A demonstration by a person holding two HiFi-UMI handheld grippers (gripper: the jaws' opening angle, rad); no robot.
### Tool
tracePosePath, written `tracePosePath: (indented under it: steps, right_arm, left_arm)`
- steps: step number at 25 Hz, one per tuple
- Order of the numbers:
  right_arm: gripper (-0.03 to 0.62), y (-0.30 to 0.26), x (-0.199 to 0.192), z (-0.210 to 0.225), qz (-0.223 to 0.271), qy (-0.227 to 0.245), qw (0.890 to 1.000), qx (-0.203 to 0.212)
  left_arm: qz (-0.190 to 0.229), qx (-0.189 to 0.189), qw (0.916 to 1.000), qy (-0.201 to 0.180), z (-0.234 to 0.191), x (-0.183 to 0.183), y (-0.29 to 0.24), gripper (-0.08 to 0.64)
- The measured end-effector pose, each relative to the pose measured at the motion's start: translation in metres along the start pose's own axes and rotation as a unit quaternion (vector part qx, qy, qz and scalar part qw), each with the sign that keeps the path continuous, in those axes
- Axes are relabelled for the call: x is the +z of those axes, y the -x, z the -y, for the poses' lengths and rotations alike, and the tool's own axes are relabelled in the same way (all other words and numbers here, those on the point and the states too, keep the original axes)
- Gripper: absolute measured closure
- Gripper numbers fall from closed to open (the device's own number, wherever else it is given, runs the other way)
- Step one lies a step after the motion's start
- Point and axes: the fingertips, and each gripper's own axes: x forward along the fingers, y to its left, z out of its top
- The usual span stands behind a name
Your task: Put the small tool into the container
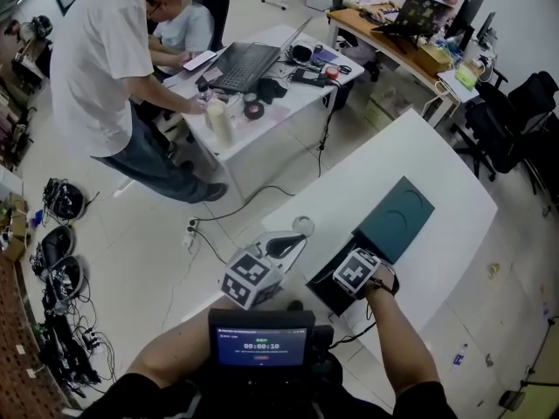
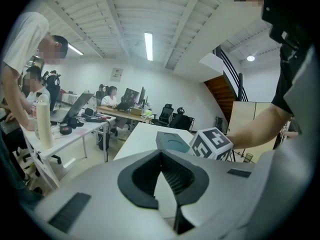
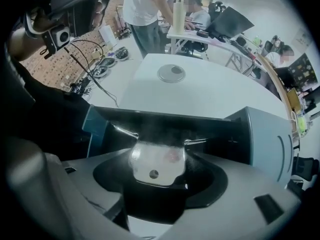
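small tool (image 3: 157,164), in the right gripper view, was a pale, blurred piece with a small hole near its lower edge and a faint reddish patch; beyond that its shape was hard to make out. the right gripper (image 3: 160,136) pointed down, its jaws standing wide and clamped on the tool from both sides, holding it over the dark opening of the container (image 3: 95,126). the container's teal wall showed at the left, but its inside was too dark to read. a teal lid (image 3: 270,139) lay just beside the container at the right, partly cut off by the gripper body, and a round disc (image 3: 171,73) sat further off on the white table (image 3: 210,94). in the left gripper view, the left gripper (image 2: 161,156) had its jaws drawn together at the tips with nothing between them. beyond them showed the lid, the right gripper's marker cube (image 2: 212,144) and the person's forearm, while the container was hidden behind the gripper body. in the head view the tool could not be seen: the right gripper's tips were hidden under its marker cube and the hand, over the dark container near the table's near edge. the left gripper was just to the left of the container, near the disc, and the lid lay on the table just past the container.
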Motion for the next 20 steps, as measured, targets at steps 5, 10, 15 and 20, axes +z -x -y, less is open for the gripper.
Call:
tracePosePath:
  steps: [5,10,15,20]
  right_arm:
    - [0.279,0.001,0.005,0.0,0.004,0.013,1.0,0.003]
    - [0.278,0.003,0.001,0.001,-0.007,0.003,1.0,0.005]
    - [0.232,0.001,0.003,0.002,0.02,-0.002,1.0,0.012]
    - [0.232,0.017,0.003,0.003,0.054,-0.03,0.998,0.004]
  left_arm:
    - [0.0,-0.004,1.0,-0.002,0.002,0.003,-0.003,0.525]
    - [-0.001,-0.007,1.0,0.002,0.003,0.008,-0.009,0.525]
    - [-0.003,-0.02,0.9998,-0.008,0.005,0.01,-0.011,0.525]
    - [-0.007,-0.037,0.9991,-0.017,0.005,0.007,-0.015,0.525]
